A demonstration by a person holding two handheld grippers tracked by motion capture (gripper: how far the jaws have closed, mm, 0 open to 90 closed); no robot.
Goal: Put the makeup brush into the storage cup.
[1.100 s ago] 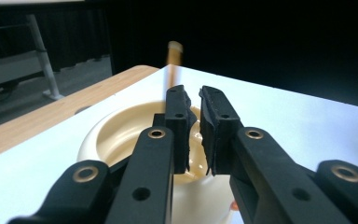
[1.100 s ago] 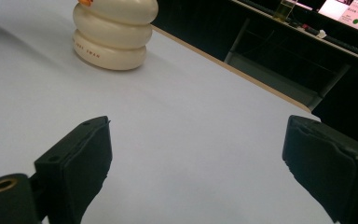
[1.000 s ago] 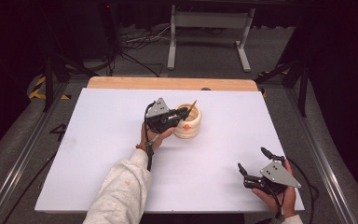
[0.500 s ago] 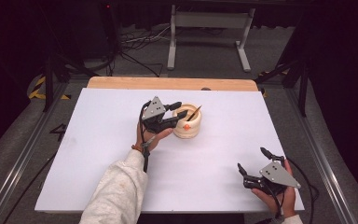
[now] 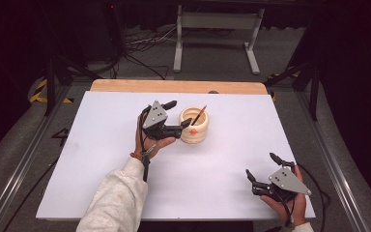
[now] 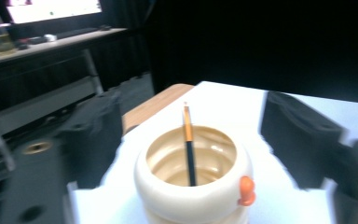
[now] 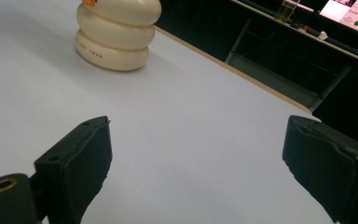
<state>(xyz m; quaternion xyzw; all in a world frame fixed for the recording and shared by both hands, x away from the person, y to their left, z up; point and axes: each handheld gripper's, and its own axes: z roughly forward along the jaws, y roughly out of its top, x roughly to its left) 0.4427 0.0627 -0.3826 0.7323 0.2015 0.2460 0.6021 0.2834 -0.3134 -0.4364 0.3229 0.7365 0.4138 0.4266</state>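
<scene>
Lab or recording studio, white-topped desk (image 5: pixel 125 193) with wooden far edge, black curtains all round, loose cables (image 5: pixel 140 46) on grey carpet, metal stand legs (image 5: pixel 217 29) behind, aluminium rails (image 5: pixel 24 159) beside the desk, lit monitor (image 6: pixel 51 8) on a side bench

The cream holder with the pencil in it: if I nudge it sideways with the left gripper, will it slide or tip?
The holder looks squat with a broad base on the smooth white table, so it would probably slide rather than tip. The pencil leans loosely inside and would likely rattle or shift. The rounded stacked sides may slip between pads.
</scene>
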